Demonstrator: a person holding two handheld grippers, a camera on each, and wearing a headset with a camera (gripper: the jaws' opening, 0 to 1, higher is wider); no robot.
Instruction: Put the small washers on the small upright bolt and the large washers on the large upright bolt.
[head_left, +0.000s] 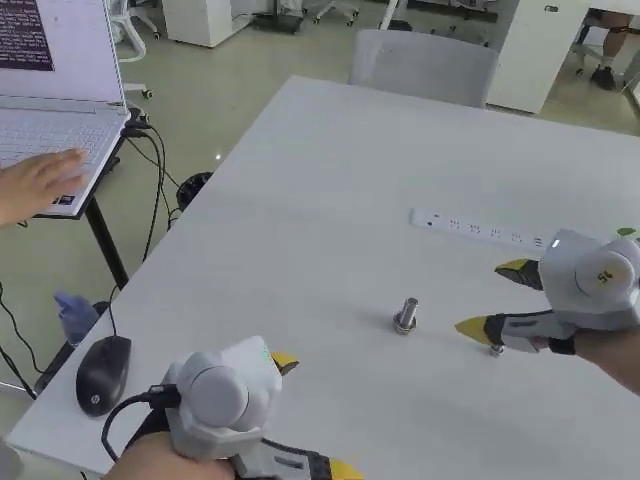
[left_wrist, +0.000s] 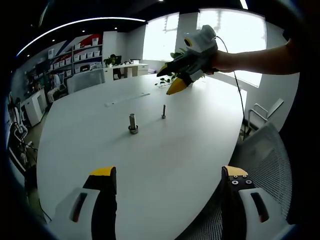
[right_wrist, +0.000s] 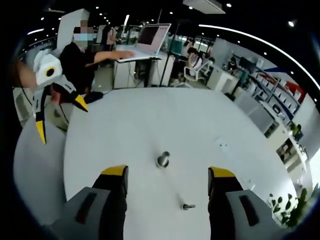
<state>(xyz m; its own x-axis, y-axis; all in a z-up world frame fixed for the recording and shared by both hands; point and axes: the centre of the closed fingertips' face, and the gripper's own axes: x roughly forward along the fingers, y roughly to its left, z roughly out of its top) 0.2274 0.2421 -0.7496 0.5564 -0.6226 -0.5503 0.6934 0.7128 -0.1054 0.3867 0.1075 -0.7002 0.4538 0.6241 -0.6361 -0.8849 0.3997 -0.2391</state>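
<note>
Head view: small bolt (head_left: 495, 349) partly hidden behind lower finger (head_left: 480, 327) of right gripper (head_left: 490, 297); that gripper's body cut by R edge. Also left gripper (head_left: 315, 415) cut by btm edge. On large bolt (head_left: 405, 316), wider bit at base too small to tell what. Off-bench laptop (head_left: 50, 100) and hand (head_left: 40, 180) cut by L edge. Right gripper view: small bolt blurred.

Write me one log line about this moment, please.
left gripper: open, empty | right gripper: open, empty | large bolt: upright on table | small bolt: upright, near right gripper
</note>
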